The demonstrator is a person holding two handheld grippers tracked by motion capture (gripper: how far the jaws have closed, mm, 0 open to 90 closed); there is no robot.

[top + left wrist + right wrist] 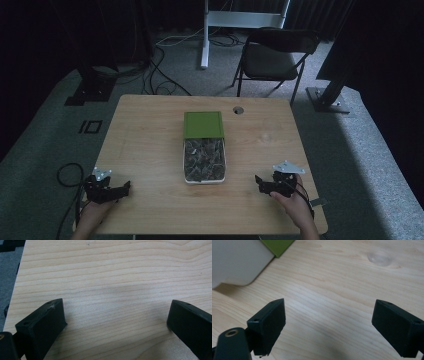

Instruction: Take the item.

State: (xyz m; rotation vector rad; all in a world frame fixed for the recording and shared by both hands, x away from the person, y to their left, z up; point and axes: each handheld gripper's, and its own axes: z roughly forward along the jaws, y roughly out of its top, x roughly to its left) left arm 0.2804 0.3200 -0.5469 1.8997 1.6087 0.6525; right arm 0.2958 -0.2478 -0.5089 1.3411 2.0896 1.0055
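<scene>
A white box point(204, 161) full of small dark wrapped pieces sits mid-table, its green lid point(203, 124) slid back over the far end. My left gripper point(125, 187) rests at the near left edge, held by a hand, jaws wide apart over bare wood point(115, 312). My right gripper point(259, 182) lies at the near right, also hand-held and open. In the right gripper view point(329, 322) the box's white wall point(239, 262) and a corner of the green lid point(277, 246) show at upper left. Both grippers hold nothing.
A small clear cup-like thing point(380, 257) lies on the wooden table point(150, 150). A round hole point(238, 110) is near the far edge. Beyond the table stand a dark folding chair point(275, 55), cables point(160, 75) on the carpet and stand legs.
</scene>
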